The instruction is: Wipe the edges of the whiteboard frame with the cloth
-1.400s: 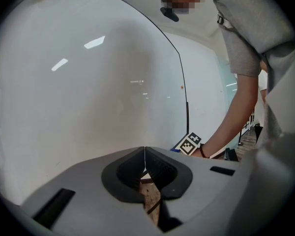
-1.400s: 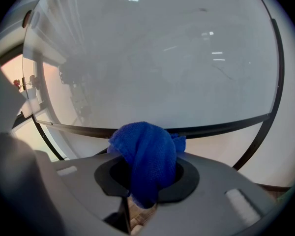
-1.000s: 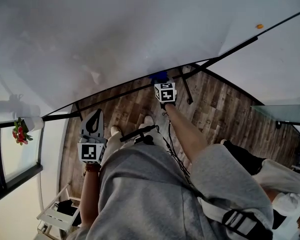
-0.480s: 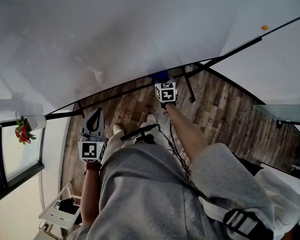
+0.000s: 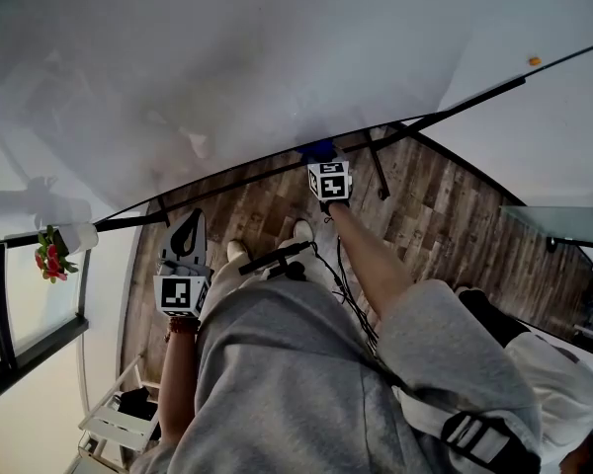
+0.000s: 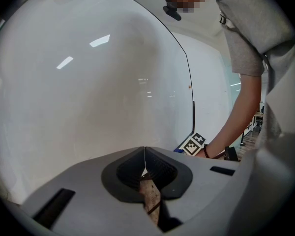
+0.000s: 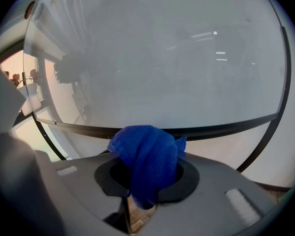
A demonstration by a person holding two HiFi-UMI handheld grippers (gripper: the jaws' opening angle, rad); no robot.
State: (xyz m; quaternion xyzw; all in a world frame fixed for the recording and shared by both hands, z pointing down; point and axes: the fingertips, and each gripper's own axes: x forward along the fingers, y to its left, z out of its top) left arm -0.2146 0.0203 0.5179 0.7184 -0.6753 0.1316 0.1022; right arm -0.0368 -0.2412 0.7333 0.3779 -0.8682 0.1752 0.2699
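Note:
The whiteboard [image 5: 277, 57] fills the top of the head view, with its black lower frame edge [image 5: 237, 189] running slantwise below it. My right gripper [image 5: 319, 158] is shut on a bunched blue cloth [image 5: 316, 150] and holds it right at that edge. In the right gripper view the cloth [image 7: 148, 159] bulges out of the jaws just under the black frame bar [image 7: 211, 130]. My left gripper [image 5: 187, 223] hangs lower left, apart from the board. Its jaws [image 6: 144, 154] are shut with nothing between them, facing the board's surface and its side frame [image 6: 192, 107].
Wood-plank floor [image 5: 445, 215] lies below the board, with the stand's black legs [image 5: 374, 171] on it. Red flowers in a white pot [image 5: 51, 255] sit at the left window. A white rack [image 5: 109, 425] is bottom left, a glass table [image 5: 563, 223] and a person in white [image 5: 563, 398] to the right.
Hardly anything: the head view has drifted a little, the right gripper stays with the cloth at the lower frame edge, and the left gripper keeps its place.

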